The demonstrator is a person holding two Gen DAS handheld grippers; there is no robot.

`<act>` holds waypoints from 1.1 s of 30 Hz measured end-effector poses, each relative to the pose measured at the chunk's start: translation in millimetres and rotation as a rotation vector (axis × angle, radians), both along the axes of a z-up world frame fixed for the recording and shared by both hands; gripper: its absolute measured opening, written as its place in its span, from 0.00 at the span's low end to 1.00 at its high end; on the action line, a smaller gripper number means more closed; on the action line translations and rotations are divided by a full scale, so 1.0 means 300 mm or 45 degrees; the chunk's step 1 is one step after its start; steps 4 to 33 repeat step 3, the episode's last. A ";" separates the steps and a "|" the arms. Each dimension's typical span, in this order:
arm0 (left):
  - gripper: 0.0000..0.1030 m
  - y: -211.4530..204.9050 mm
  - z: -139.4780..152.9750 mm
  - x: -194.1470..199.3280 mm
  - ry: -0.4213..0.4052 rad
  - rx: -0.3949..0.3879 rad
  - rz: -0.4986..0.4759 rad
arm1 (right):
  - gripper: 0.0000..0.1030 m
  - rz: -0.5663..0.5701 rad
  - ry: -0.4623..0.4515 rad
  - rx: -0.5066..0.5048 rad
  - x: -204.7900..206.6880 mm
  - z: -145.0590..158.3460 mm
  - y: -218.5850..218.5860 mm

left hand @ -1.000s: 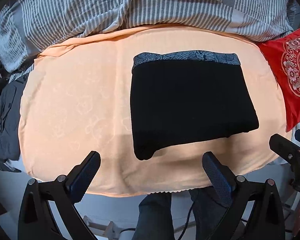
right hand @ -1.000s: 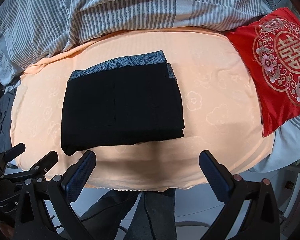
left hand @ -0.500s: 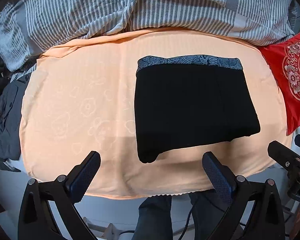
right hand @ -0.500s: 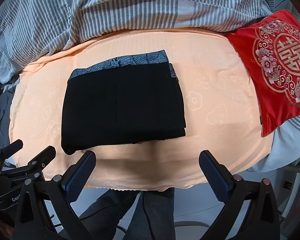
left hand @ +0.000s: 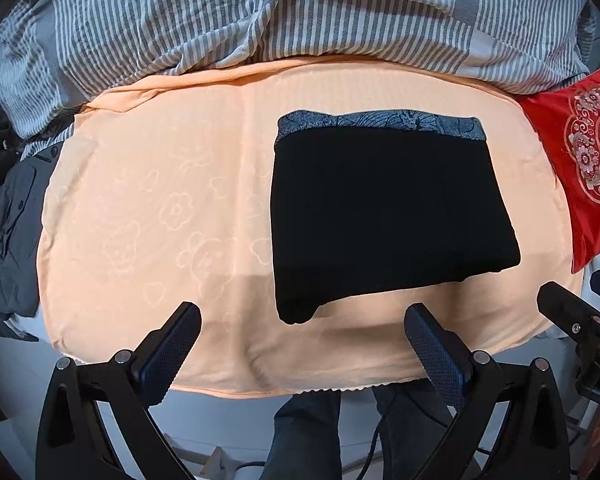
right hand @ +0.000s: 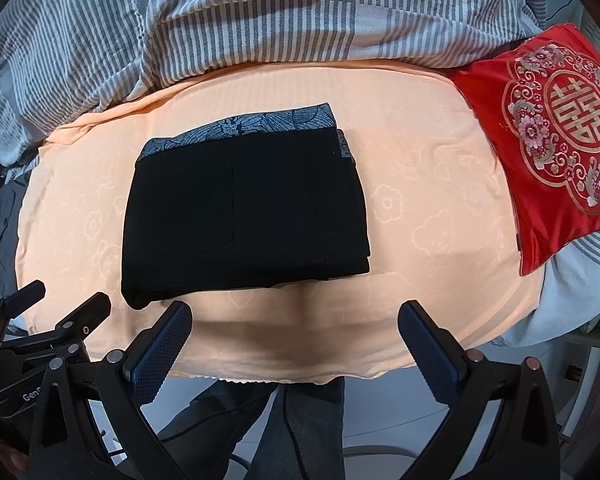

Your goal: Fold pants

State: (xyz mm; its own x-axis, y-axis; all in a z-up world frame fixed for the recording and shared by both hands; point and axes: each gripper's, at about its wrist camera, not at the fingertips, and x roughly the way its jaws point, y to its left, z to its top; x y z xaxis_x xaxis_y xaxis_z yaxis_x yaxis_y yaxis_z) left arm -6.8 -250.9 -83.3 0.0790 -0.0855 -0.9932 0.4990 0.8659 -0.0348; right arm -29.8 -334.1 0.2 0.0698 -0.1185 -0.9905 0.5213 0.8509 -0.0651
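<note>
Both the left claw (left hand: 302, 330) and right claw (right hand: 295, 326) gape empty near folded pants (right hand: 244, 216), layers indistinct.

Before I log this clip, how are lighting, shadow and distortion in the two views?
Left wrist view: strong fisheye bending with dark corners; the pants are so black that their folds barely show; a shadow band covers the near towel. Right wrist view: same bending; pants seams faintly visible; the cushion is sharp and evenly lit; shadow again along the near towel edge.
</note>
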 end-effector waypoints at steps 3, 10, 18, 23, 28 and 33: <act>0.99 0.001 0.007 0.001 -0.002 -0.017 -0.007 | 1.00 -0.005 -0.004 -0.002 -0.002 0.001 0.004; 0.99 0.001 0.007 0.001 -0.002 -0.017 -0.007 | 1.00 -0.005 -0.004 -0.002 -0.002 0.001 0.004; 0.99 0.001 0.007 0.001 -0.002 -0.017 -0.007 | 1.00 -0.005 -0.004 -0.002 -0.002 0.001 0.004; 0.99 0.001 0.007 0.001 -0.002 -0.017 -0.007 | 1.00 -0.005 -0.004 -0.002 -0.002 0.001 0.004; 0.99 0.001 0.007 0.001 -0.002 -0.017 -0.007 | 1.00 -0.005 -0.004 -0.002 -0.002 0.001 0.004; 0.99 0.001 0.007 0.001 -0.002 -0.017 -0.007 | 1.00 -0.005 -0.004 -0.002 -0.002 0.001 0.004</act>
